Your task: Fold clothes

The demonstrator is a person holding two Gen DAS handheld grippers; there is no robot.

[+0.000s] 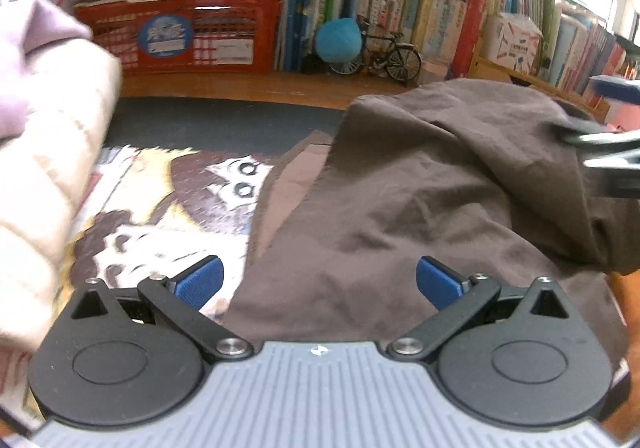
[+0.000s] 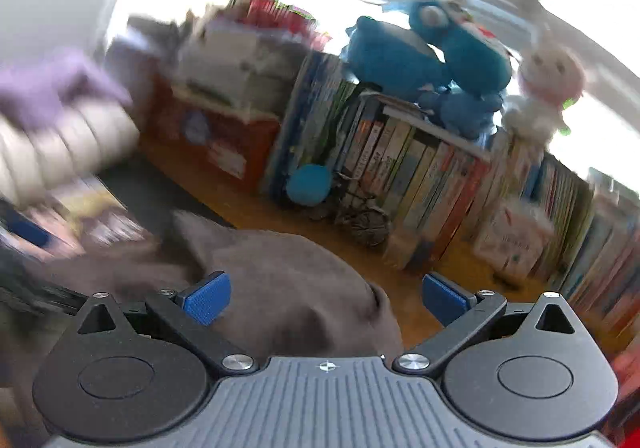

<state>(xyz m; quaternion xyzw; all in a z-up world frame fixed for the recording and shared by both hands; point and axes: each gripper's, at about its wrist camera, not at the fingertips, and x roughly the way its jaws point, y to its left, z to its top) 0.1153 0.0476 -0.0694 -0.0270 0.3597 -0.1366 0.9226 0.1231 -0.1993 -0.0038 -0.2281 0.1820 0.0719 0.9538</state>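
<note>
A dark brown garment (image 1: 420, 208) lies rumpled over a printed cartoon mat (image 1: 172, 200) on the wooden desk. My left gripper (image 1: 319, 282) is open, its blue pads wide apart just above the garment's near edge, holding nothing. My right gripper (image 2: 326, 299) is open and empty above the garment's right end (image 2: 288, 280); the right wrist view is motion-blurred. The right gripper also shows at the right edge of the left wrist view (image 1: 612, 152), over the garment. A folded pile of cream and lilac clothes (image 1: 44, 152) stands at the left.
A red crate (image 1: 180, 32) with stacked papers, a row of books (image 1: 420, 16), a blue ball (image 1: 338, 40) and a small model bicycle (image 1: 384, 56) line the back of the desk. Blue and white plush toys (image 2: 440, 48) sit on the books.
</note>
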